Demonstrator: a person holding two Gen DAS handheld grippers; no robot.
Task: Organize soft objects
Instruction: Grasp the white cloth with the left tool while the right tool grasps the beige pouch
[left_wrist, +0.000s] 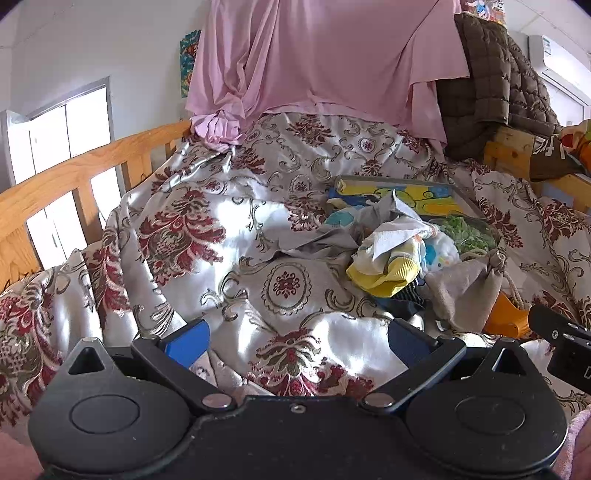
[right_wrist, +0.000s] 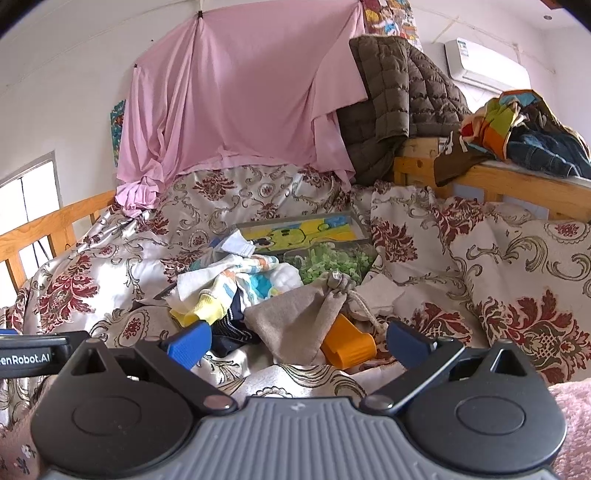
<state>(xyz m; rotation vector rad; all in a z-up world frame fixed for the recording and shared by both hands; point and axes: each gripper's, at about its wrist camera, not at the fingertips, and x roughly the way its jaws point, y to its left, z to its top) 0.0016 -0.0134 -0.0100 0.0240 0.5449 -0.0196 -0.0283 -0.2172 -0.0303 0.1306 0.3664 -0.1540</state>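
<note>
Beige drawstring pouch (right_wrist: 295, 317) lies on the bed cover (right_wrist: 480, 258) beside a clothes pile (right_wrist: 236, 284); left hand-held gripper (left_wrist: 295, 343) and right hand-held gripper (right_wrist: 295, 347) both open, empty.

Bedroom in a home. Bed (right_wrist: 461, 258) with a wooden rail (left_wrist: 92, 162), covered by a shiny floral bedspread (left_wrist: 229, 236). Pink sheet (right_wrist: 240, 110) hung on the wall behind it, tied at one corner. Brown quilted jacket (right_wrist: 399, 103) draped over a wooden frame (right_wrist: 524, 184) on the right, more clothes (right_wrist: 535, 136) piled on top. Split air conditioner (right_wrist: 484, 62) high on the wall, window (left_wrist: 66, 129) on the left. Small clothes heap (right_wrist: 236, 288), cloth pouch (right_wrist: 295, 317) and cartoon picture boards (right_wrist: 306, 229) lying on the bedspread. White walls, daylight.
</note>
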